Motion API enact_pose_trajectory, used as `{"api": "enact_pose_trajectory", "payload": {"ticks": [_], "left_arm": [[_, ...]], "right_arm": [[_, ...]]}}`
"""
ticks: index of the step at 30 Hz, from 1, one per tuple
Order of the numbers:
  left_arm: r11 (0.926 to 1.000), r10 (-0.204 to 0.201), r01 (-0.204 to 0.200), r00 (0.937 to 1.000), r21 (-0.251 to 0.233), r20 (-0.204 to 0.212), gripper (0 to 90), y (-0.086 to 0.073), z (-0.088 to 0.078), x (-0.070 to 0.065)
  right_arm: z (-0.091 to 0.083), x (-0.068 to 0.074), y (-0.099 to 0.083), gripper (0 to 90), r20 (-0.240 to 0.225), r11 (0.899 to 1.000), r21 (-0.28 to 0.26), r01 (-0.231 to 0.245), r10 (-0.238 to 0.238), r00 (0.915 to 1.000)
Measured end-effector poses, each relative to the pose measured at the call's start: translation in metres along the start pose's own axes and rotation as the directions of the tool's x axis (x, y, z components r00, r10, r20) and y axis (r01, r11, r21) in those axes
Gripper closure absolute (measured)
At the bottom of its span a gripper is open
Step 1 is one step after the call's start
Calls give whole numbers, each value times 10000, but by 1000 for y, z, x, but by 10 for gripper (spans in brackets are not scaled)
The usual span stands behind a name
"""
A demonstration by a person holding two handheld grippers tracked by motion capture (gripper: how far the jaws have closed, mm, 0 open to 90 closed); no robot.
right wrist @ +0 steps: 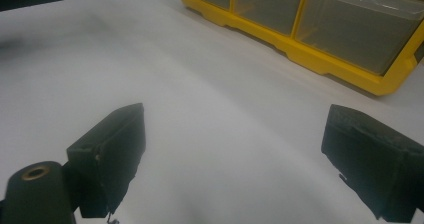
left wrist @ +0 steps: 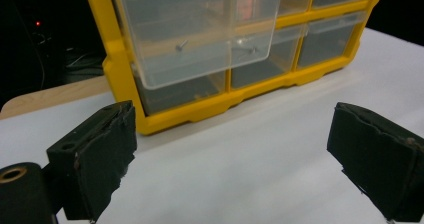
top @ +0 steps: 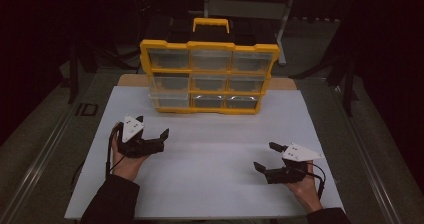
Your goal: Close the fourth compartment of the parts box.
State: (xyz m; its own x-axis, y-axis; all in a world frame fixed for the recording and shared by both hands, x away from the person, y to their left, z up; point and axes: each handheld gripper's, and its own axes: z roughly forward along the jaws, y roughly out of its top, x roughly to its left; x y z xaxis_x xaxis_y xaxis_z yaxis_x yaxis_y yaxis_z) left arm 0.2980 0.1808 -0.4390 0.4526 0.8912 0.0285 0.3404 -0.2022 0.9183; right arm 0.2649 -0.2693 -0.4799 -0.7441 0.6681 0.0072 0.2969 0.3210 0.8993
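Standing upright at the far edge of the white tabletop (top: 210,154), the yellow plastic organizer with clear drawers (top: 209,76) lies straight ahead of the left claw (top: 150,126), which is nearer; both it and the right claw (top: 265,156) gape empty.

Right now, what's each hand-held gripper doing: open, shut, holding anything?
Left hand-held gripper: open, holding nothing, over the table.
Right hand-held gripper: open, holding nothing.
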Motion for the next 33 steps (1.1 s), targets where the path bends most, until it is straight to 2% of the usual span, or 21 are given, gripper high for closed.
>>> {"api": "enact_pose_trajectory", "payload": {"ticks": [10,17,25,27,29,33], "left_arm": [[9998,64,-65,10000,-192,-39,93,11,8,-2],[9996,-41,41,10000,-272,-4,123,17,15,-3],[9991,287,-292,9995,-300,-148,167,25,25,-9],[9990,328,-335,9992,-298,-235,197,26,28,-10],[9989,319,-323,9994,-350,-110,255,27,29,-10],[9991,237,-246,9994,-349,-255,396,29,33,-9]], "right_arm": [[1,1,-1,106,-21,10000,55,62,-62,10000],[1,0,-1,106,-43,9999,87,62,-61,10000],[-1,-1,-1,106,-163,10000,-17,-41,40,9999],[-2,-1,-1,106,-179,9999,-67,-115,114,9998],[-2,-2,-1,106,-177,9999,-76,-119,117,9998],[-2,-1,-2,106,-194,9999,-85,-103,101,9998]]}}
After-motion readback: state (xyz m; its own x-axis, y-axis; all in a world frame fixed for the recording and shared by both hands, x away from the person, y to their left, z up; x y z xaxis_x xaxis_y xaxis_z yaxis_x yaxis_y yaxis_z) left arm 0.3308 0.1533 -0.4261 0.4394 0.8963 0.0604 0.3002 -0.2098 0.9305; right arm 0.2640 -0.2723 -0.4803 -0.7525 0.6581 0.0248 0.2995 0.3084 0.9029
